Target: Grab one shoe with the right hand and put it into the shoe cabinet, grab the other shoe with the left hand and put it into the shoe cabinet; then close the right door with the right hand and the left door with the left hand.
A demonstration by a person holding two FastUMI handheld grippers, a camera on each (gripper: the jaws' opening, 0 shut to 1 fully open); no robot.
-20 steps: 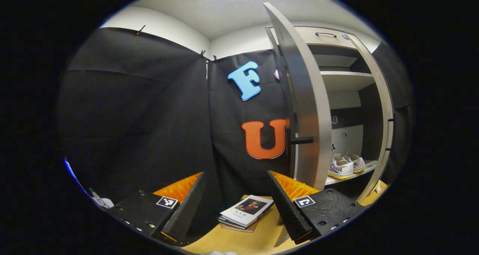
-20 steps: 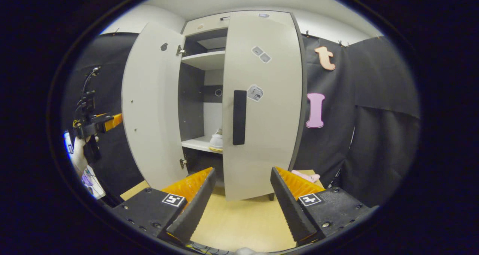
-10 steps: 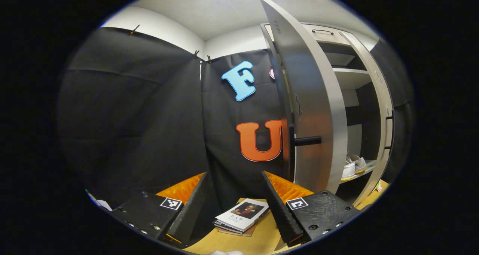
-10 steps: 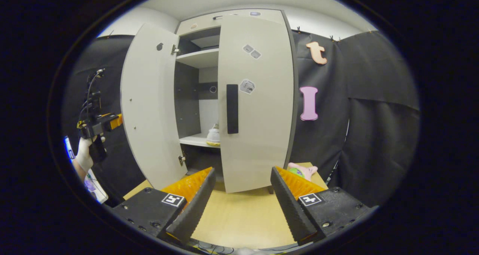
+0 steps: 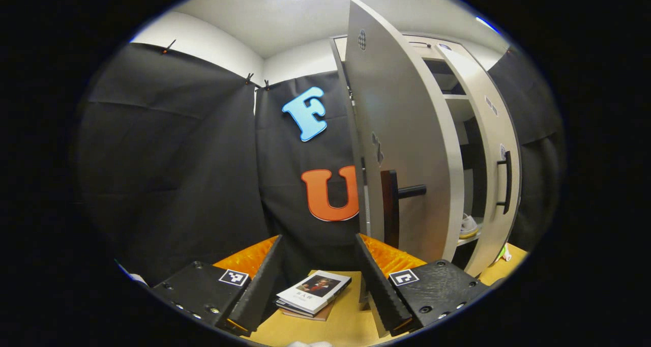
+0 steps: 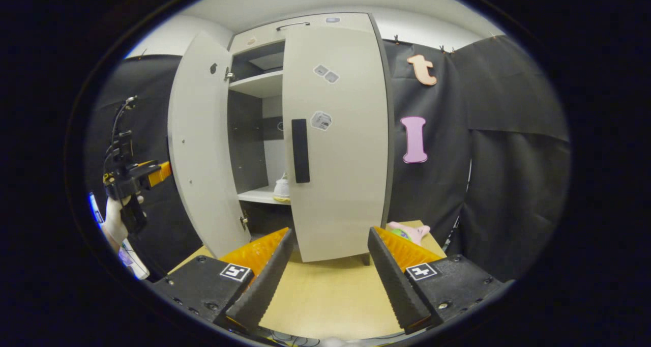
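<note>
Both white canvas shoes sit inside the tall pale-grey shoe cabinet, on its lower white shelf; in the left gripper view just a toe peeks out between the doors. Right door looks closed or nearly so, black bar handle facing out. Left door hangs wide open, seen almost edge-on in the left gripper view, its dark handle jutting toward the camera.

Left tongs spread wide and empty, hovering low over the light wooden counter above a small stack of thin white-covered books, just beside the left door's outer face. Right tongs likewise gaping, holding nothing, parked in front of the right door. From the right gripper view, left tongs and the gloved hand appear behind the open door.

Step in hand, by the look of it: shutting the left door. Best done by laying one finger flat against the outer panel near the free edge, beside the handle, and pushing in a smooth arc round the hinges. No need to clamp. Worth easing off near the end to avoid a slam or rebound, and checking the shoe toe clears the closing edge.
</note>
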